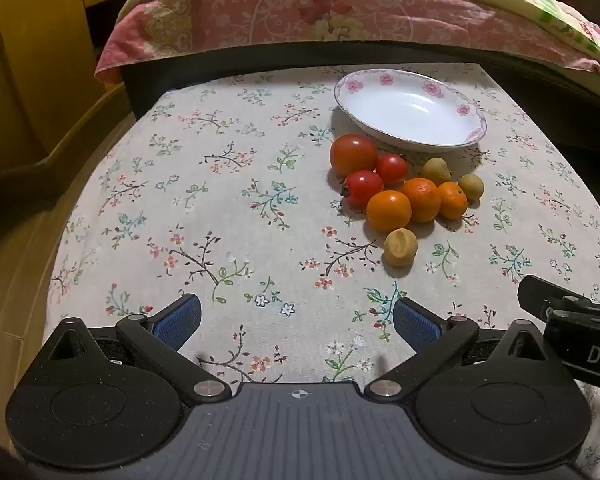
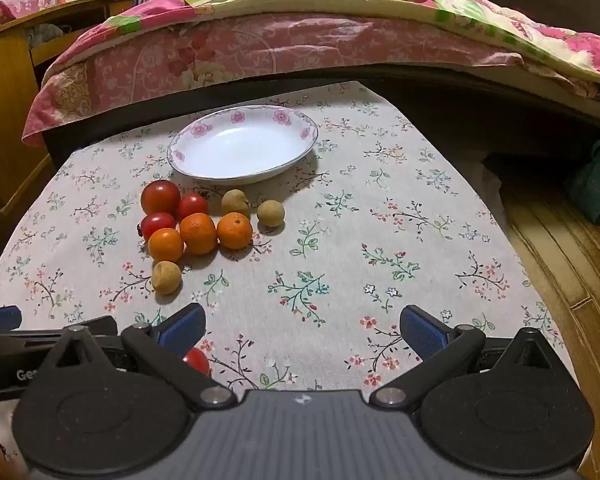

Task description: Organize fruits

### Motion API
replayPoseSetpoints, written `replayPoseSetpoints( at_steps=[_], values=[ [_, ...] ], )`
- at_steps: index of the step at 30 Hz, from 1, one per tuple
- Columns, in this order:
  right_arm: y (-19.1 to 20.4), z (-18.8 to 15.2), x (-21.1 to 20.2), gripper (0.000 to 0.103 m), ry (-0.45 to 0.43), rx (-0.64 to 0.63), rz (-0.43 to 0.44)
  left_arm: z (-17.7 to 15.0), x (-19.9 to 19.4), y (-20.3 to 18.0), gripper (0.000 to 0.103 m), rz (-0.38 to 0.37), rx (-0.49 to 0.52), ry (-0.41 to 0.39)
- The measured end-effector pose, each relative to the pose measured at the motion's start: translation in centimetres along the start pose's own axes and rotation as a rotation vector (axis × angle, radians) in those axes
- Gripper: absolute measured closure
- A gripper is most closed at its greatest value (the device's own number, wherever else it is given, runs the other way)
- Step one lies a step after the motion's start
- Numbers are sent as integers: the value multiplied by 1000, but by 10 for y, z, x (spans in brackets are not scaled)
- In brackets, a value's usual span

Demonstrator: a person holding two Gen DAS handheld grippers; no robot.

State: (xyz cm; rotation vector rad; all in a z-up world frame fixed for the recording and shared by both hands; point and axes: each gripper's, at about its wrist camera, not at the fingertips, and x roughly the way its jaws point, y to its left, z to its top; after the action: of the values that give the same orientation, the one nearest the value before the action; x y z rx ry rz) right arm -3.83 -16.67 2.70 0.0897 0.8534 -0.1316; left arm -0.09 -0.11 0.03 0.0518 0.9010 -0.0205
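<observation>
While the fruit sits bunched near the middle of the surface (image 1: 220, 208), just in front of the flowered dish (image 1: 410, 110), nothing has been put in that dish: its white bowl is bare. The cluster holds three tomatoes, the largest tomato (image 1: 353, 155) nearest the dish rim with two smaller ones touching it, then three oranges in a row, the front orange (image 1: 389, 211) pressed against its neighbours. Two tan longans lie behind the oranges, close to the dish, and a third longan (image 1: 400, 247) sits just in front of the cluster, apart from the rest. In the right wrist view one more small tomato (image 2: 197, 360) lies at the near edge, partly hidden behind a finger. The left claw (image 1: 298, 322) hangs wide open over the floral cloth, holding nothing; the right claw (image 2: 302, 332) is likewise spread wide and empty. Behind the surface runs a bed (image 2: 260, 48) with a pink quilt.
</observation>
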Motion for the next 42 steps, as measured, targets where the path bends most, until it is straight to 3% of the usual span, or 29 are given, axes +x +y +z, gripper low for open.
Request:
replayPoseSetpoints(
  at_steps=[42],
  values=[
    [1,-5,11,0,41,-24,-44,-5,2,5,0,-3,-12,16]
  ],
)
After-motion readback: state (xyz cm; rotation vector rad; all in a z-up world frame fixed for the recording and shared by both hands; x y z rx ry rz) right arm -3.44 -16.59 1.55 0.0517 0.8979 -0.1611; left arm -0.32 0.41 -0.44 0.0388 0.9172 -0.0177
